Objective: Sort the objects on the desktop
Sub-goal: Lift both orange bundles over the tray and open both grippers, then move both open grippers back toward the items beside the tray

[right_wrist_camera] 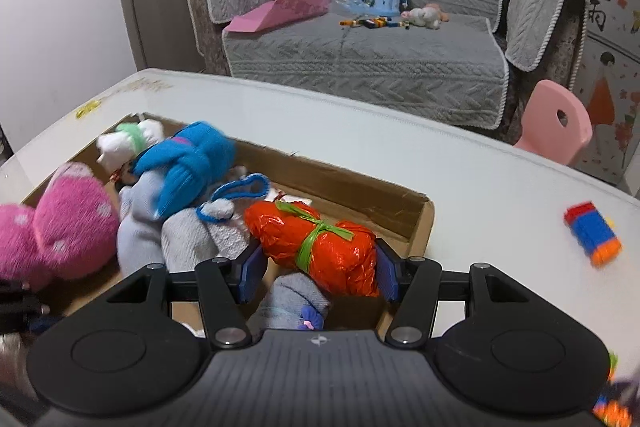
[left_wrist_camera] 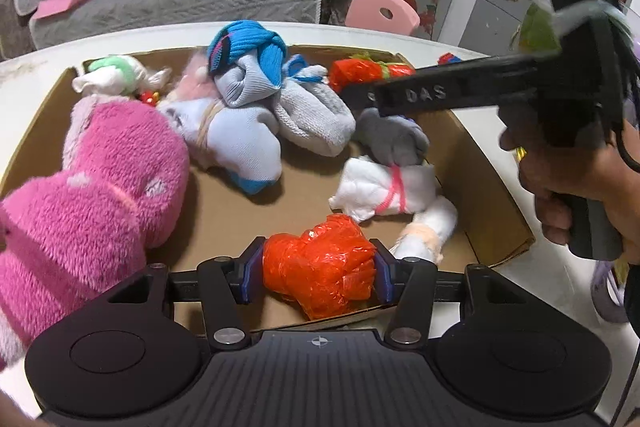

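A shallow cardboard box (left_wrist_camera: 486,171) on a white table holds rolled socks and wrapped bundles. My left gripper (left_wrist_camera: 319,277) is shut on an orange plastic-wrapped bundle (left_wrist_camera: 320,275) over the box's near edge. My right gripper (right_wrist_camera: 318,269) is shut on a second orange bundle tied with green ribbon (right_wrist_camera: 320,247) over the box's right end (right_wrist_camera: 420,223); that bundle (left_wrist_camera: 360,71) and the right gripper's arm (left_wrist_camera: 460,93) also show in the left wrist view. A pink fuzzy sock (left_wrist_camera: 92,195), a blue sock roll (left_wrist_camera: 248,47) and a white bundle (left_wrist_camera: 384,191) lie in the box.
A toy block of red, blue and orange bricks (right_wrist_camera: 592,233) lies on the white table (right_wrist_camera: 460,179) right of the box. A pink child's chair (right_wrist_camera: 556,123) and a grey sofa (right_wrist_camera: 360,47) stand beyond the table.
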Demonstrator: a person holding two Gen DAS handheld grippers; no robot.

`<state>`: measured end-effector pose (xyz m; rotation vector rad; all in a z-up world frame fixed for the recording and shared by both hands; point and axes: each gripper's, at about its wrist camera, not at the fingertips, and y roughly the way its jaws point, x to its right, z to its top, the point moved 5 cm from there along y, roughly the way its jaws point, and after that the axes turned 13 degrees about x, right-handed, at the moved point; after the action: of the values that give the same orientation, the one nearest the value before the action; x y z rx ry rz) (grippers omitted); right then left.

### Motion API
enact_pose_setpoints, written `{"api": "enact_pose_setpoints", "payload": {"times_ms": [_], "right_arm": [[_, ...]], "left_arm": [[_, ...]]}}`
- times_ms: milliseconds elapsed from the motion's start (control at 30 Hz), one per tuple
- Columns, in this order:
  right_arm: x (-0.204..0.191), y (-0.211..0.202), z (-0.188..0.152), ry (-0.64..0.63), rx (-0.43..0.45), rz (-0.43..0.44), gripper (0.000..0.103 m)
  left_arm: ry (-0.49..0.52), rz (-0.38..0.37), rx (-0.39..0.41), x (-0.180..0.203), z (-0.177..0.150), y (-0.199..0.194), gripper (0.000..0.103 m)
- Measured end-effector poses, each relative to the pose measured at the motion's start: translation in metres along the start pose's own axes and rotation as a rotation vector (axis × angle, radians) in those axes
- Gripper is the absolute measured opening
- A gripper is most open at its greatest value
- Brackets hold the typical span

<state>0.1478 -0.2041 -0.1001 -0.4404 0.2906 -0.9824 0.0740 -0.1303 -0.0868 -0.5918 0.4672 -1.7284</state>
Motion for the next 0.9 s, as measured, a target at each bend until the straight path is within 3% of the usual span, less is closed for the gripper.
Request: {"api": "enact_pose_setpoints", "payload": {"times_ms": [367,467,567,633,900], "right_arm": [[-0.009,-0.033,-0.018,-0.033,-0.015,-0.032,0.054],[-0.011,-0.041,-0.012,-0.034,0.016,-0.041,0.058],[-0.017,-0.055,0.001,-0.059,0.076,-0.058,0.072],[-0.021,-0.063,0.008,-0.081,0.094,-0.064,0.073],[-0.028,-0.106,0.02,-0.075,0.19,-0.065,0.08]], "left_arm": [[0.008,-0.021,-0.008,0.019,-0.029,-0.031,0.059],[0.025,-0.014,0.0,0.02,-0.03,-0.035,0.061],[0.022,0.013,0.031,0.018,-0.026,-0.039,0.071],[0.022,0.019,0.064,0.018,-0.022,-0.047,0.081],[0.103,0.057,0.183,0.031,-0.006,-0.086,0.09]]}}
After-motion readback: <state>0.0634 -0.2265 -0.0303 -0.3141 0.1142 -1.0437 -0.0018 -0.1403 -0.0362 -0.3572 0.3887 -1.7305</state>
